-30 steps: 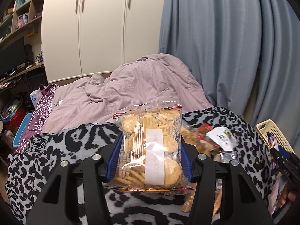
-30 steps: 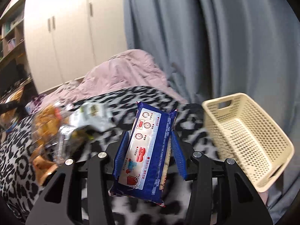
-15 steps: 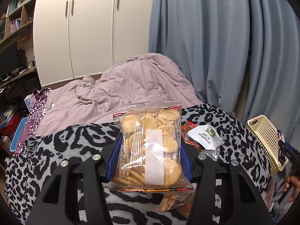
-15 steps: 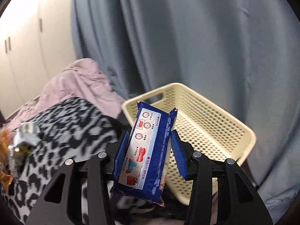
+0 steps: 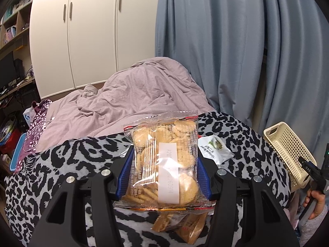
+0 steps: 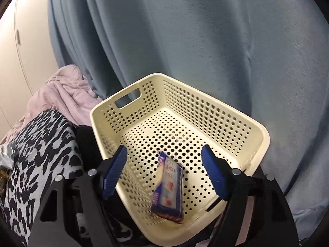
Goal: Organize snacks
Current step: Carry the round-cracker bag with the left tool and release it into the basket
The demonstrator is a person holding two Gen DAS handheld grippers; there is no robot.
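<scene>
Left tongs (image 5: pixel 162 170) clamped; right tongs (image 6: pixel 164 170) have just spread wide.

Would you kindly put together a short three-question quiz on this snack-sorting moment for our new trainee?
1. True or false: the right gripper is clamped on the blue snack pack.
2. What does the left gripper hold?
A. a clear bag of round crackers
B. a white sachet
C. a blue snack pack
3. Fill in: the blue snack pack lies inside the cream ____.

Key
1. False: its fingers have just been opening, and the pack lies loose below them.
2. A, the clear cracker bag, pressed between both fingers.
3. basket
</scene>
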